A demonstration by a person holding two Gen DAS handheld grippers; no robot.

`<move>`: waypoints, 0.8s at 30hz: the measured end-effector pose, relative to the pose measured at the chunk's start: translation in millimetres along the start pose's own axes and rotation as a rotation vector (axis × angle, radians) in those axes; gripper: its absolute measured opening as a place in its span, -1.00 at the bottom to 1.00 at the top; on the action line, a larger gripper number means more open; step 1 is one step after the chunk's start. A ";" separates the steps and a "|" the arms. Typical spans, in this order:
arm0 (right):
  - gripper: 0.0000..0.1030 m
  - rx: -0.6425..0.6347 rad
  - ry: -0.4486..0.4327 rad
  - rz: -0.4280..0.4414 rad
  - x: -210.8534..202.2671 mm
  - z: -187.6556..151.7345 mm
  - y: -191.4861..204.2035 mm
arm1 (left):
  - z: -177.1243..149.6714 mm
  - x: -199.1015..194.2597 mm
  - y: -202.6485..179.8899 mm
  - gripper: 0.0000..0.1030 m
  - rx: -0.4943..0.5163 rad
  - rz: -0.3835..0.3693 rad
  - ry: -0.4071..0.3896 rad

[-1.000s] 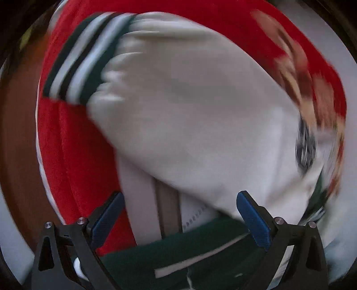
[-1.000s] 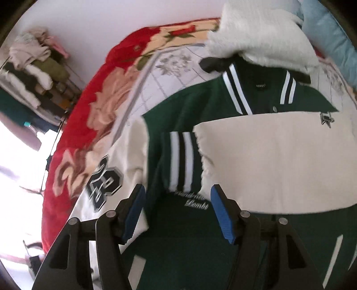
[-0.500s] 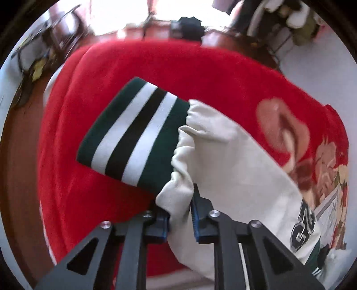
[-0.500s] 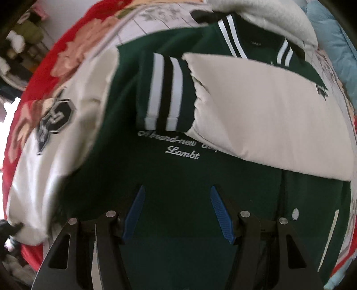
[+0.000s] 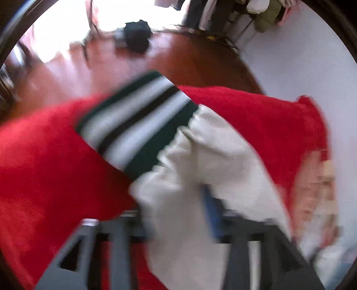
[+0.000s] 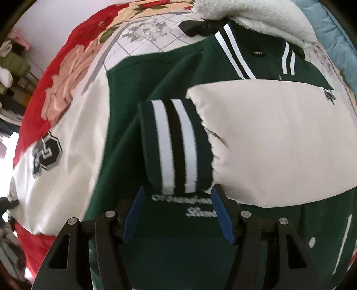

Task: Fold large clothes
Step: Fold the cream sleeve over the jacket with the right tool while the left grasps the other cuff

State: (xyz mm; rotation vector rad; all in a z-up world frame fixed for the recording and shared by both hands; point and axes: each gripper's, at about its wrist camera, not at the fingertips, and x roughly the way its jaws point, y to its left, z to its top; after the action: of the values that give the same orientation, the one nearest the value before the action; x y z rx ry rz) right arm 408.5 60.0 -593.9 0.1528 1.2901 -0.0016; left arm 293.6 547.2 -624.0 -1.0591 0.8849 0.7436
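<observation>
Right wrist view, near to far: right gripper [image 6: 178, 212] w/ blue pads apart, nothing between, hovering over green jacket [image 6: 125, 160] spread on the bed. Just past the tips a striped cuff [image 6: 176, 145] & cream sleeve [image 6: 279, 142] lie folded across the jacket front. Beyond: floral bedspread [image 6: 142, 33], fluffy white blanket [image 6: 256, 15], white wall.

Left wrist view, blurred: left gripper [image 5: 176, 214], jaws just been opening, the other cream sleeve [image 5: 200, 174] draped between them; can't tell if pads press it. Red blanket [image 5: 44, 167] underneath, then wood floor [image 5: 189, 58], clothes rack far back.
</observation>
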 end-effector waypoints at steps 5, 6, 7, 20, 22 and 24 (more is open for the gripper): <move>0.24 0.013 -0.018 0.046 -11.0 -0.3 3.6 | -24.1 -0.3 6.3 0.36 -0.075 -0.116 0.071; 0.24 0.015 -0.013 0.051 -10.4 -0.7 4.1 | -26.1 0.2 1.3 0.34 -0.052 -0.091 0.044; 0.24 0.020 -0.008 0.058 -10.2 -1.5 2.9 | -29.0 -1.3 -5.8 0.30 -0.034 -0.065 0.017; 0.28 -0.038 0.018 -0.112 -29.1 9.0 5.6 | -5.2 -81.7 -125.4 -0.95 0.332 -0.049 -0.264; 0.32 -0.004 0.009 -0.075 -43.2 12.8 -0.4 | -17.4 -107.7 -145.2 -0.95 0.382 -0.072 -0.299; 0.32 -0.002 -0.002 -0.112 -51.0 17.0 -6.7 | -33.4 -130.9 -169.9 -0.96 0.434 -0.104 -0.326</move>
State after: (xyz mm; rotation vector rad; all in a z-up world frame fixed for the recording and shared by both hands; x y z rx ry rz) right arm 410.0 47.2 -541.3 0.0783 1.2954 -0.0965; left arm 370.6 448.8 -446.5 -0.5734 0.6632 0.5808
